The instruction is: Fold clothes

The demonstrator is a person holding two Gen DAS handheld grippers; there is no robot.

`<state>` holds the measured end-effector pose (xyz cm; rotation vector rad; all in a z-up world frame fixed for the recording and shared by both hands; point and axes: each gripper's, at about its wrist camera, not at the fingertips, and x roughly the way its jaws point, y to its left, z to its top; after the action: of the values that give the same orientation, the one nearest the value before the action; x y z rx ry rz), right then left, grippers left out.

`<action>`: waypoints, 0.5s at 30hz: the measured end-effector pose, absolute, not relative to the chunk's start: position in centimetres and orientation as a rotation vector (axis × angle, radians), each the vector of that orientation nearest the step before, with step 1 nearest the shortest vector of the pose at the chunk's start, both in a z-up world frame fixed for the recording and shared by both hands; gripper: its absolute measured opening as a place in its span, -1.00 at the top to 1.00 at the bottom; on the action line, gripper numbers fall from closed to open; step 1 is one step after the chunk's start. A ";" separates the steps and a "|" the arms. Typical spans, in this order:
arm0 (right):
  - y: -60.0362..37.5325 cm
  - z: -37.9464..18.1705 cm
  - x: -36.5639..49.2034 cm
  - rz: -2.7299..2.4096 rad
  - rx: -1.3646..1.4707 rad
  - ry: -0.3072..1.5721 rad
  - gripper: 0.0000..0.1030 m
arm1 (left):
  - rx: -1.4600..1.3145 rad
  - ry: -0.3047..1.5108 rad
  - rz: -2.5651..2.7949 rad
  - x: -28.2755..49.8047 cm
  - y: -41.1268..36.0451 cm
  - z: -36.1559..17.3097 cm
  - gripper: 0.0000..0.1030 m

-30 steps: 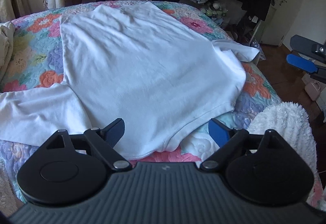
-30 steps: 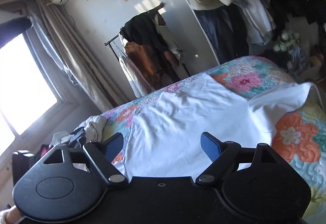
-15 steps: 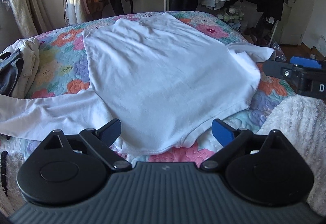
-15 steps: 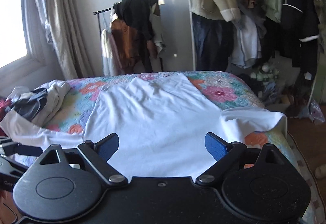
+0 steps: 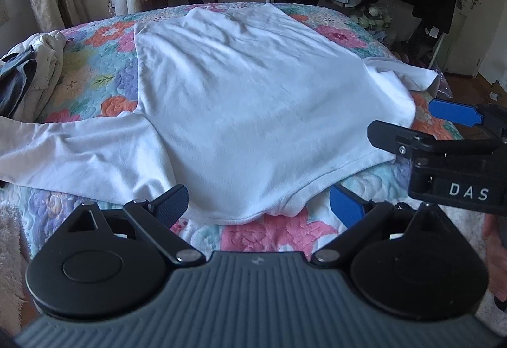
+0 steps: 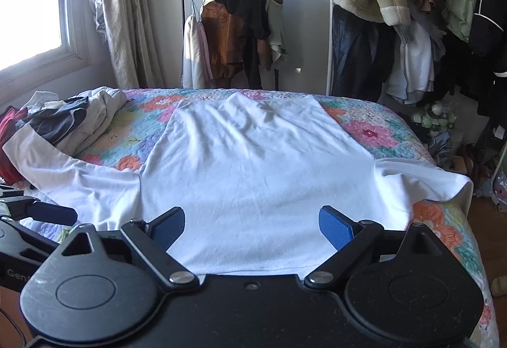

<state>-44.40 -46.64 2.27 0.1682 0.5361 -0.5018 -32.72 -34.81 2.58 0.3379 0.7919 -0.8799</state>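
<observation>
From the left wrist we see our left gripper [image 5: 258, 205] with fingers spread wide and nothing between them, poised over the near hem of the white shirt [image 5: 253, 101]. The shirt lies flat across the middle of the floral bedspread [image 5: 95, 72], sleeves reaching toward the left and right edges. Our right gripper [image 5: 443, 126] enters at the bed's right edge.

From the right wrist, its fingers are likewise spread and empty above the shirt's near edge; a clothes pile [image 6: 63, 123] sits at the bed's far left corner.
</observation>
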 end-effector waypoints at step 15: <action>-46.9 1.4 -44.1 -0.523 0.232 0.586 -0.83 | 0.369 0.791 -0.818 -32.9 -34.9 1.8 -0.93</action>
<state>-44.12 -46.89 1.43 0.2315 0.5861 -0.5232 -32.93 -34.95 1.81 0.3687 0.7911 -0.8182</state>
